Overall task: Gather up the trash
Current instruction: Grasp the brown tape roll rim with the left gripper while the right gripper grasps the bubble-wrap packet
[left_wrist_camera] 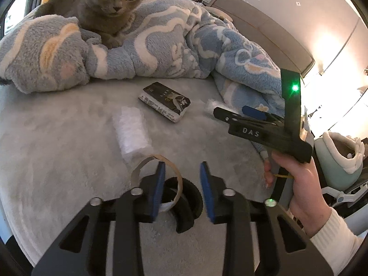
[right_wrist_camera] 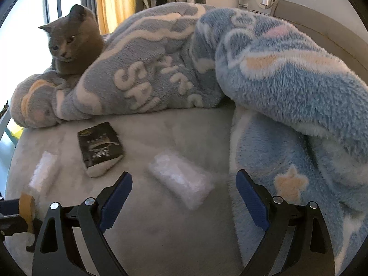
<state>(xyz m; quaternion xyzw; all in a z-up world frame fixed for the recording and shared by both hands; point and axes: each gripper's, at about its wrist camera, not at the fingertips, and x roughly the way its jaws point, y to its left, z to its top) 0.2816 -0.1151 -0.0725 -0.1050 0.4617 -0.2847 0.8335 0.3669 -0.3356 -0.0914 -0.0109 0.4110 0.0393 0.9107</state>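
Note:
A brown cardboard tape ring (left_wrist_camera: pixel 138 171) lies on the grey bed cover (left_wrist_camera: pixel 57 149), with a black curved piece (left_wrist_camera: pixel 187 209) under it. My left gripper (left_wrist_camera: pixel 182 184) is over the ring. One blue pad is inside the ring, and the ring's wall stands between the pads without touching either. A white plastic wrapper (left_wrist_camera: pixel 132 131) and a black tissue pack (left_wrist_camera: pixel 164 102) lie beyond. My right gripper (right_wrist_camera: pixel 184 197) is open, just short of a second white wrapper (right_wrist_camera: pixel 181 179). The left wrist view shows that right gripper (left_wrist_camera: pixel 234 112) in a hand (left_wrist_camera: pixel 299 184).
A grey cat (left_wrist_camera: pixel 108 7) sits on a bunched blue and white fleece blanket (left_wrist_camera: pixel 161 46) along the far side of the bed, and the blanket (right_wrist_camera: pixel 287 115) also hangs down on the right. A pale green slipper-like thing (left_wrist_camera: pixel 340 151) lies beyond the bed's right edge.

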